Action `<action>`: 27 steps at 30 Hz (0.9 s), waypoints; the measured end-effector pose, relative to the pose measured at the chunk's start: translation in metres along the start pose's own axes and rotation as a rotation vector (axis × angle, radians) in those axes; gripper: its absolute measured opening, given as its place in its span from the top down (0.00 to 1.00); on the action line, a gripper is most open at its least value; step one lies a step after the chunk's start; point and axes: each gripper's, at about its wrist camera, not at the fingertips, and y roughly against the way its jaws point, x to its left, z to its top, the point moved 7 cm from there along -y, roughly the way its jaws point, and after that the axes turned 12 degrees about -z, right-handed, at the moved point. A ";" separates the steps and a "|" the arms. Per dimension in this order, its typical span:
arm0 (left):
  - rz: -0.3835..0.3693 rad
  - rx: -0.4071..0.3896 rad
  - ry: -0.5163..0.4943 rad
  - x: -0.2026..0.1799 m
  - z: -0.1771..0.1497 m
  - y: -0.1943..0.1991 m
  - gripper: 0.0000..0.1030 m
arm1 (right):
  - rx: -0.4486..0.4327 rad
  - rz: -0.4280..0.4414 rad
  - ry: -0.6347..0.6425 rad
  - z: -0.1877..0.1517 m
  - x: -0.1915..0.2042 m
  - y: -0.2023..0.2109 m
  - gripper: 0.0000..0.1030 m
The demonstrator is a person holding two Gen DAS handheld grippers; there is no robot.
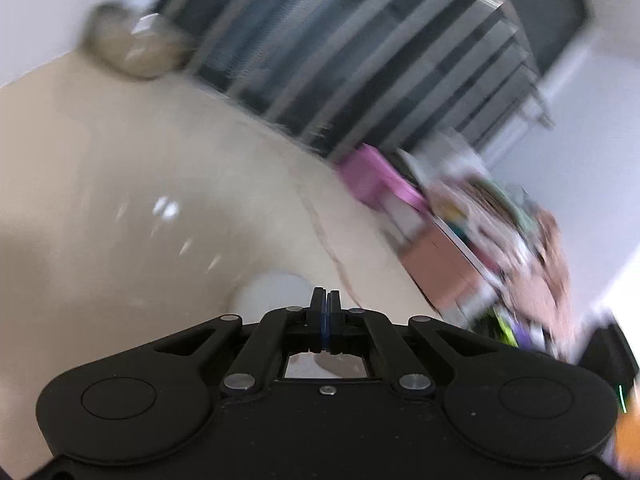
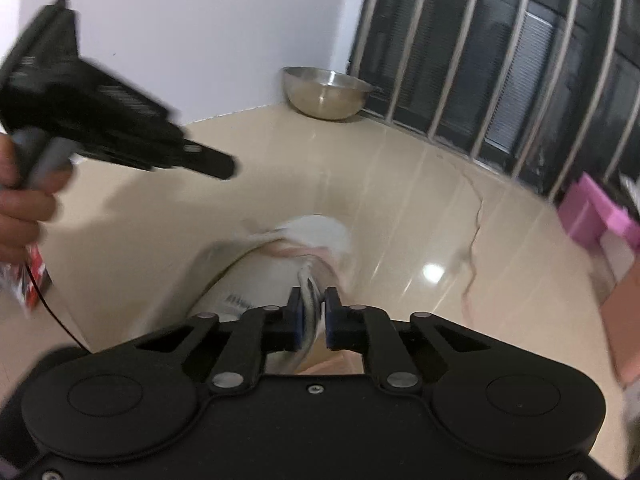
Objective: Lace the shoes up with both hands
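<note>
Glossy beige floor (image 2: 400,208), barred dark window at 1–2 o'clock, steel bowl (image 2: 326,92) in the corner at 12, pink box (image 2: 600,216) at 3.

White shoe (image 2: 280,256) sits on the floor dead ahead of the right gripper (image 2: 312,312), at 6 o'clock in the right wrist view. A pale lace (image 2: 308,284) runs up from the shoe between the blue pads. Jaws are narrowly apart and the lace looks pinched, but I can't confirm firm pad contact.

Left gripper (image 1: 327,308) is pressed fully together; I can't see any lace in it. From the right view it's up at 9–10 o'clock, clear of the shoe, held by a hand (image 2: 20,204). Left view is heavily blurred; only a white edge of the shoe shows just ahead of the tips.

Risks:
- Thin lace, loose pinch: it could slip out under tension.
- Shoe isn't pinned; a pull likely drags or tips it.
- Cracked floor tile (image 2: 472,248) at 3 o'clock could snag a trailing lace.
</note>
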 end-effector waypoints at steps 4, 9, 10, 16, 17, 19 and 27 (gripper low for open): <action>0.072 0.087 -0.155 -0.022 -0.015 -0.023 0.68 | -0.028 0.038 -0.085 0.003 -0.023 0.019 0.82; 0.041 0.120 -0.184 -0.030 -0.033 -0.033 0.66 | -0.067 0.116 -0.142 -0.005 -0.004 0.048 0.82; 0.052 0.128 -0.187 -0.029 -0.034 -0.035 0.67 | -0.069 0.122 -0.141 -0.007 0.000 0.049 0.82; 0.054 0.138 -0.083 -0.014 -0.038 -0.043 0.92 | -0.015 0.126 -0.119 -0.013 0.015 0.038 0.83; 0.045 0.135 -0.073 -0.013 -0.039 -0.044 0.96 | -0.005 0.120 -0.109 -0.015 0.018 0.037 0.84; 0.046 0.131 -0.057 -0.010 -0.039 -0.042 0.99 | 0.010 0.106 -0.088 -0.018 0.023 0.033 0.84; 0.174 0.010 0.001 -0.013 -0.039 0.035 0.99 | -0.045 0.054 -0.066 -0.022 0.027 0.034 0.83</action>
